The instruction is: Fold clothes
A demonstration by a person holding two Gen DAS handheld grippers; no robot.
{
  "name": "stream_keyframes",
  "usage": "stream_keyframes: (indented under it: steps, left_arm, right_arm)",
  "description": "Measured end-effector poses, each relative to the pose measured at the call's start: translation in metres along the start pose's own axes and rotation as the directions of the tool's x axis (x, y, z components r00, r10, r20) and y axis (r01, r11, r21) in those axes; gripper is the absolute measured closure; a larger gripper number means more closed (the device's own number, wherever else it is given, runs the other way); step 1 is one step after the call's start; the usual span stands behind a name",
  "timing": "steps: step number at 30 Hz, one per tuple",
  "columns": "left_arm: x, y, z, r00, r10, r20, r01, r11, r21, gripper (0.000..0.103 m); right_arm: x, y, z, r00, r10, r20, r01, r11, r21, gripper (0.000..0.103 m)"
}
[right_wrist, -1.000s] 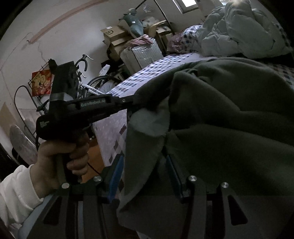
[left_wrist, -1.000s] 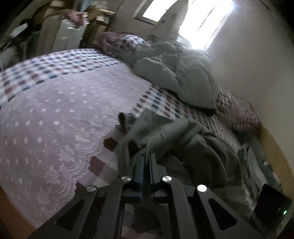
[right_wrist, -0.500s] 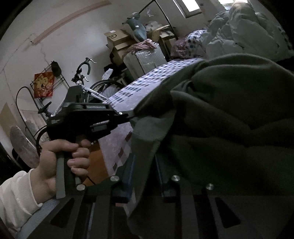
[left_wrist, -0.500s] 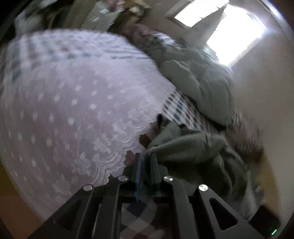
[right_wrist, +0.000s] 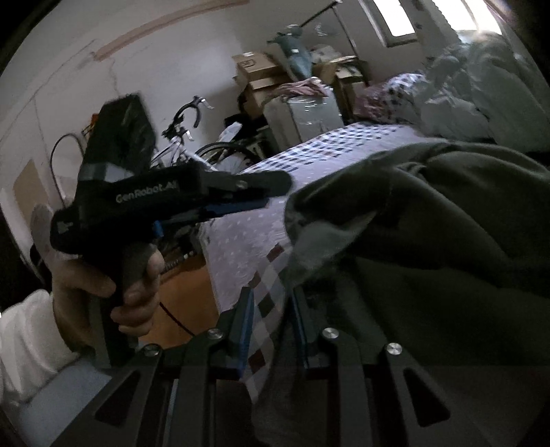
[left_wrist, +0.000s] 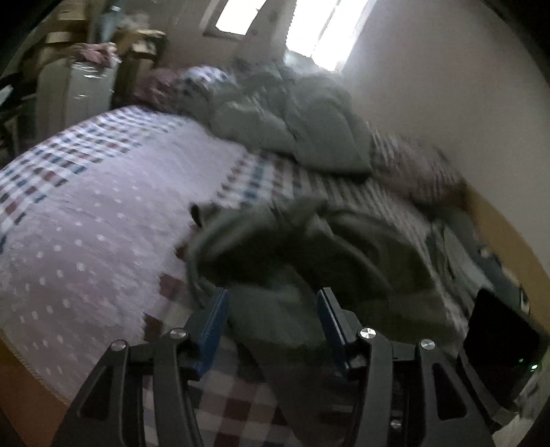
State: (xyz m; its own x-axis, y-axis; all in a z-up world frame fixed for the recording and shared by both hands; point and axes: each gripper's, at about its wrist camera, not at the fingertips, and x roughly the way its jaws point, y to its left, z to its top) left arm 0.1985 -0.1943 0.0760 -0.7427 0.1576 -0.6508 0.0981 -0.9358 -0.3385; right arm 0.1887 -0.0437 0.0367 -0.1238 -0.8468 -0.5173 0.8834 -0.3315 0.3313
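Left wrist view: blurry frame. left gripper jaws are opening, blue pads well apart. dark green garment lies crumpled on the bed just ahead of the tips; a fold of it runs back between the two fingers, but the pads don't press on it, gaps show on both sides. Garment sits on the checked sheet at the near right part of the bed, beside the edge of the pink dotted lace cover, which spreads out to the left. grey-green duvet is bunched at the far end under the window, well apart from the garment. Dark device at lower right, past the right finger

Right wrist view: right gripper jaws stand close together with a narrow gap. Garment fills the right half of the frame; its lighter inner edge hangs down along the right finger and drapes over it. Checked sheet shows through the gap between the pads, so can't tell whether cloth is actually pinched or just lying against the right pad. Left gripper is seen side-on at left, held by the person's hand, white sleeve below; its tips point at the garment's left edge, near it but clear of it, pale cover visible between. bicycle and cardboard boxes stand against the far wall beyond the bed
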Motion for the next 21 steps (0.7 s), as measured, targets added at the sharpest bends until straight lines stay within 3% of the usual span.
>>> stream_keyframes:
  steps: [3, 9, 14, 21]
  left_arm:
    - [0.006, -0.011, -0.003, 0.999, 0.015, -0.037, -0.013, 0.999, 0.051, 0.046]
    - [0.002, -0.031, -0.007, 0.998, -0.044, -0.039, 0.049, 0.990, 0.130, 0.046]
    - [0.020, -0.058, -0.013, 0.994, 0.023, -0.108, 0.004, 0.970, 0.245, 0.046]
    - [0.040, -0.080, -0.020, 0.982, 0.141, -0.122, -0.095, 0.941, 0.326, 0.046]
  right_arm:
    - [0.004, 0.005, -0.004, 1.000, 0.000, -0.019, -0.001, 1.000, -0.028, 0.079]
    - [0.006, 0.004, -0.006, 0.998, -0.003, -0.059, -0.002, 0.997, -0.075, 0.079]
    - [-0.015, -0.014, -0.006, 0.996, 0.017, -0.082, -0.022, 0.998, -0.065, 0.064]
    - [-0.029, -0.018, -0.012, 0.993, 0.009, -0.116, -0.019, 0.996, -0.086, 0.061]
